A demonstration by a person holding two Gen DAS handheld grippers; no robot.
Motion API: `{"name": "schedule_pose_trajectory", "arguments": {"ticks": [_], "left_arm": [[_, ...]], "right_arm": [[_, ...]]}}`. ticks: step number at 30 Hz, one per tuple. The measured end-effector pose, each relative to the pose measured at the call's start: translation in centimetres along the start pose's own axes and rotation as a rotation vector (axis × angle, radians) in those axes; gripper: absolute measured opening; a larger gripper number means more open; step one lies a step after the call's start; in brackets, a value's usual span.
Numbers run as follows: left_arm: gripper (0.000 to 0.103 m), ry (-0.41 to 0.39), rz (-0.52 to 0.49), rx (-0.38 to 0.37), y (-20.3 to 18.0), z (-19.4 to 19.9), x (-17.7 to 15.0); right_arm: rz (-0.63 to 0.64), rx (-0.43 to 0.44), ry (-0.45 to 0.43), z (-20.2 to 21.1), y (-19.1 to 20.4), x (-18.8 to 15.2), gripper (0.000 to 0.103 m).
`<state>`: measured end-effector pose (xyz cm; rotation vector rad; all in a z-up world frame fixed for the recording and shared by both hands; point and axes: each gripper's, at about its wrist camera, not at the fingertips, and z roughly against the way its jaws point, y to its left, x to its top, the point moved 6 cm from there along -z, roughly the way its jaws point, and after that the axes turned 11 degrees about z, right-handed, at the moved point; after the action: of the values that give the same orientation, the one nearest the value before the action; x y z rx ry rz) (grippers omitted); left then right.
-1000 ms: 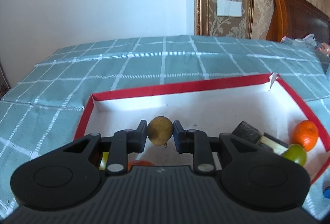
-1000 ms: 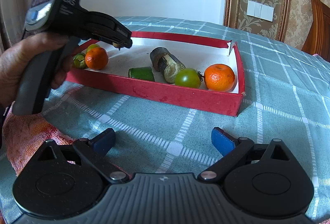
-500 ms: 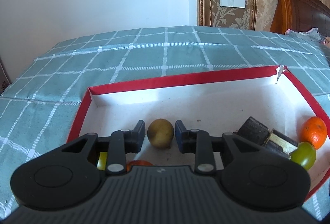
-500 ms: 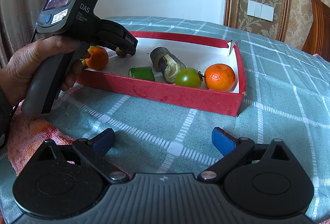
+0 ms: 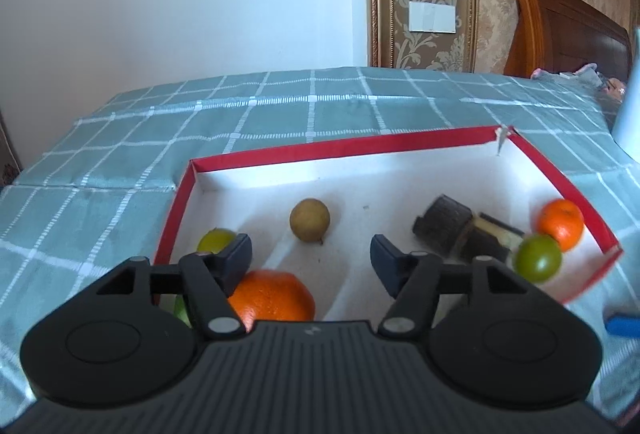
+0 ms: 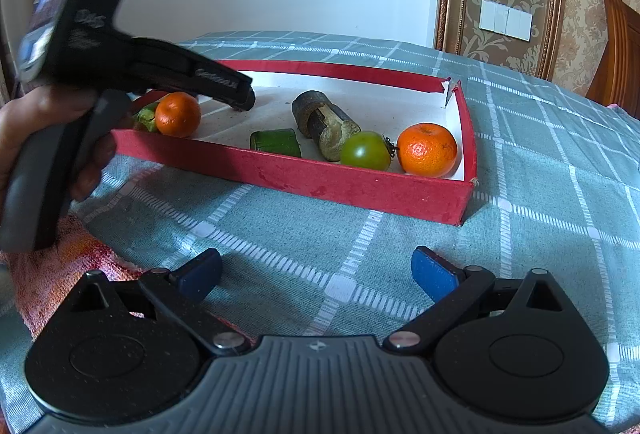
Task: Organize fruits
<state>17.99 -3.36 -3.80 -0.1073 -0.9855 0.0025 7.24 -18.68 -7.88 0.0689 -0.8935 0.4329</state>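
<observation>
A red-rimmed white box (image 5: 340, 148) (image 6: 360, 190) lies on the checked cloth. A small brown-yellow fruit (image 5: 310, 220) rests on its floor, free of my left gripper (image 5: 311, 260), which is open just behind it. Near that gripper lie an orange (image 5: 272, 296) (image 6: 178, 114) and a yellow-green fruit (image 5: 216, 239). At the box's right end are a dark stalk piece (image 5: 442, 228) (image 6: 320, 118), a green tomato (image 5: 537, 263) (image 6: 367, 151) and a second orange (image 5: 560, 224) (image 6: 427, 150). My right gripper (image 6: 316, 274) is open and empty over the cloth in front of the box.
A green chunk (image 6: 276, 143) lies by the box's front wall. A reddish towel (image 6: 60, 274) lies at the cloth's left edge. A wooden headboard (image 5: 560, 30) and a white cylinder (image 5: 630, 114) stand at the right. The left hand-held device (image 6: 100, 74) reaches over the box.
My left gripper opened, let go of the brown-yellow fruit onto the box floor and drew back. The right gripper has not moved.
</observation>
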Motion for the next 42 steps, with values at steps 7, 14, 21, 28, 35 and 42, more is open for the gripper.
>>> {"name": "schedule_pose_trajectory", "arguments": {"ticks": [7, 14, 21, 28, 35, 42], "left_arm": [[0.088, -0.044, 0.076, -0.037, 1.2, 4.7, -1.9], [0.094, -0.052, 0.114, 0.01, 2.7, 7.7, -4.4], [0.102, -0.025, 0.168, 0.012, 4.0, 10.0, -6.7], [0.103, -0.058, 0.152, 0.054, 4.8, 12.4, -6.9], [0.103, -0.082, 0.157, 0.057, 5.0, 14.5, -6.6], [0.103, -0.089, 0.106, 0.057, 3.9, 16.0, -6.5]], "right_arm": [[0.0, 0.0, 0.0, 0.0, 0.0, 0.0, 0.102], [0.0, 0.0, 0.0, 0.0, 0.0, 0.0, 0.102], [-0.003, -0.011, -0.003, 0.1, 0.0, 0.0, 0.102], [-0.045, -0.124, -0.106, 2.9, 0.9, 0.1, 0.102], [-0.077, -0.253, -0.152, 5.2, 1.9, 0.7, 0.102], [-0.16, -0.239, -0.158, 5.9, 1.8, 1.0, 0.102]]}}
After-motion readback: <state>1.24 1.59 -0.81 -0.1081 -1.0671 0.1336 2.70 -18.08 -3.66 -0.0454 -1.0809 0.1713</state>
